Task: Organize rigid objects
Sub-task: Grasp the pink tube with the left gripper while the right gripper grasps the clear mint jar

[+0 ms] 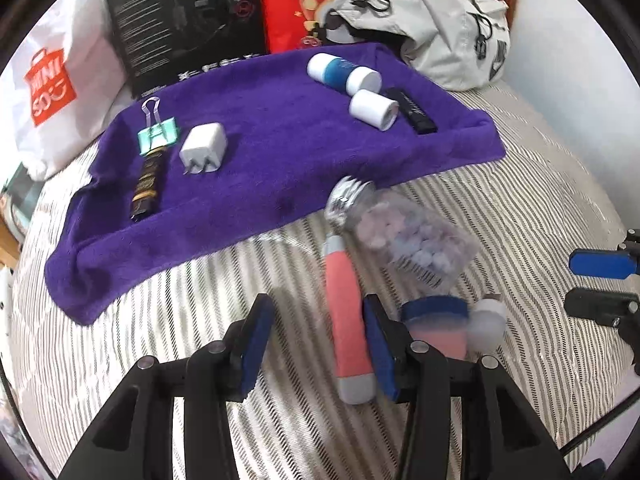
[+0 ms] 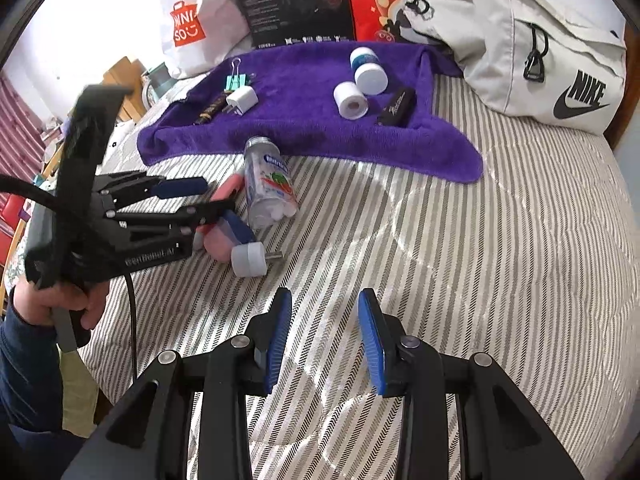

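Nearest the left wrist camera, the left gripper hangs low over the striped bed with its jaws apart, and the pink-handled tool lies between the blue pads, close against the right-hand one; whether that pad touches the handle cannot be told. That tool has a grey butt end and a shiny metal head that points toward the purple towel. Just beside it lies a clear jar of pale candies, on its side, and next to the jar a blurred pink and blue item with a white cap. On the towel, toward its left end, sit a teal binder clip, a dark slim tube and a white charger plug. Toward its right end lie a blue and white bottle, a white roll and a black case. Behind the towel stand a white shopping bag, a black box, a red bag and a grey backpack. The right gripper hovers over bare bedcover, well apart from the objects, with its jaws open and nothing between them. A hand in a dark sleeve holds the left gripper's handle.
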Demonstrator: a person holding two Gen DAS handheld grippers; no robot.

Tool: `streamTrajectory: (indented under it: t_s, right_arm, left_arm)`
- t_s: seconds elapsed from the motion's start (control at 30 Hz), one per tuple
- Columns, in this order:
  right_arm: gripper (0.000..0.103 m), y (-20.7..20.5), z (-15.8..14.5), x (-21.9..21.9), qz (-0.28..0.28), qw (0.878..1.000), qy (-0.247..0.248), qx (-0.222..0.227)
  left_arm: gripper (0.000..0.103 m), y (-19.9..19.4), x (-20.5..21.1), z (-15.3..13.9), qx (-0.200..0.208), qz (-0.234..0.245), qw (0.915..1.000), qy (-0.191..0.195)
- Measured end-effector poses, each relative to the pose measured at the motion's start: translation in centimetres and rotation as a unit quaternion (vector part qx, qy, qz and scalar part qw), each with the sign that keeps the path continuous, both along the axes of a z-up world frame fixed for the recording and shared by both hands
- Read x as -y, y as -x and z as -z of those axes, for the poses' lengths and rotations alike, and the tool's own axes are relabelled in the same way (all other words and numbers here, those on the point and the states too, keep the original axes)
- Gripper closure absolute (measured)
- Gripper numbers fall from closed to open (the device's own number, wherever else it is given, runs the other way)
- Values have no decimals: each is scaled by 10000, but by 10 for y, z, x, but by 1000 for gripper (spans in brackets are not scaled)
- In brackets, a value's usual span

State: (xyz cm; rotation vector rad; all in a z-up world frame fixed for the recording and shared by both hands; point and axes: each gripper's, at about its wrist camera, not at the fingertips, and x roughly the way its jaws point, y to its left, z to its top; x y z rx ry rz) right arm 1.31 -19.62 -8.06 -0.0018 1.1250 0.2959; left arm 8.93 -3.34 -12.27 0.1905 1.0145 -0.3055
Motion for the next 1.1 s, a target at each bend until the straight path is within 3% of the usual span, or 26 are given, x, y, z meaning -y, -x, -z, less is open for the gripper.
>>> streamTrajectory:
  t_s: [0.27, 0.4, 0.7, 1.03, 1.1]
  right_arm:
    - [68, -7, -2, -7, -138, 9999, 43, 6]
    - [68, -12, 0, -11, -189, 9998, 65, -21]
    - [68, -33, 5, -25, -338, 9994, 29, -41]
    - [68, -72, 6, -68, -906, 9958, -137, 19]
    - [63, -80, 14, -74, -948, 9955, -20, -16]
  left_arm:
    - [68, 1, -1, -2, 112, 96, 9998, 101]
    - [86, 0, 3, -2, 126, 182, 9997, 133]
    - [86, -2, -13, -3, -32, 33, 9996, 290]
    - [86, 2, -45, -2, -171, -292, 9984, 457]
    - [86, 3, -48, -2, -183, -323, 9985, 397]
